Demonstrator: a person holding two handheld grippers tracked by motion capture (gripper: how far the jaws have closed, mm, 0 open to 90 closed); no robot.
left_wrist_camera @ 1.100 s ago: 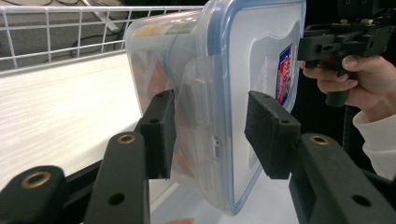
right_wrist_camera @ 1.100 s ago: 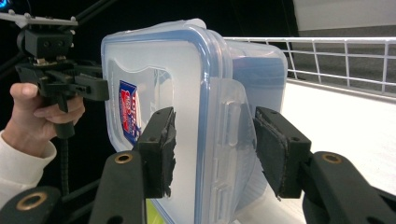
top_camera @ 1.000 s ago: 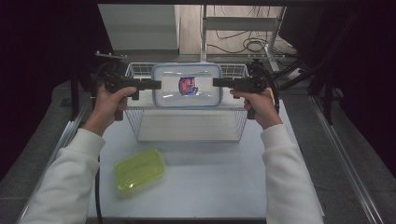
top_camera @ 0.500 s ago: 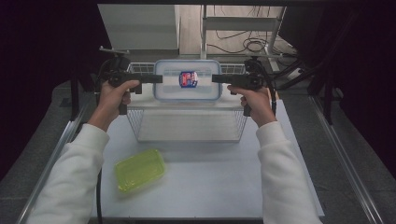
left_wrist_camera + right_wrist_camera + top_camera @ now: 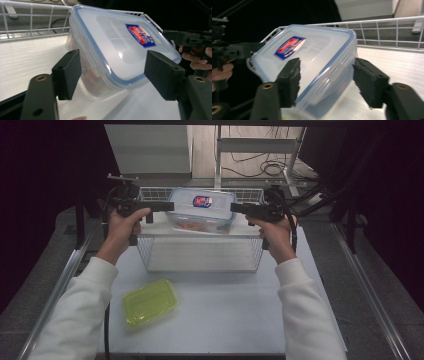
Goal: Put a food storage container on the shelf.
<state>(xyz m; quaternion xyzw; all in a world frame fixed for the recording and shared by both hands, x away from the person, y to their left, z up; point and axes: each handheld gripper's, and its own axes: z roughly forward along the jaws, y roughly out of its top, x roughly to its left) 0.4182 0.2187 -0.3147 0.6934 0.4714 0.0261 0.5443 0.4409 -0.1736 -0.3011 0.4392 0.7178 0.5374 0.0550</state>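
In the high view, the clear container (image 5: 202, 210) with its blue-rimmed lid sits inside the wire basket (image 5: 200, 254), toward the basket's far wall. It is tilted rather than flat. The left tool (image 5: 170, 206) and the right tool (image 5: 234, 207) meet it from opposite ends, above the basket's side rims. A yellow-green box (image 5: 150, 302) lies on the bench (image 5: 225, 325), outside the basket's near wall.

The step looks like setting the container down. To do it well, let the base settle flat on the basket floor before both ends are freed. Then draw each tool straight outward over the side rims, so that no pad drags the lid or catches a wire.

In the left gripper view, the left tool (image 5: 112, 75) has just been opening its jaws. They stand wide on either side of the container's near end, released and no longer pressing it.

In the right gripper view, the right tool (image 5: 325, 75) straddles the other end. One pad overlaps the lid and the other sits just beside the wall. The picture is blurred, so I cannot tell whether it grips.
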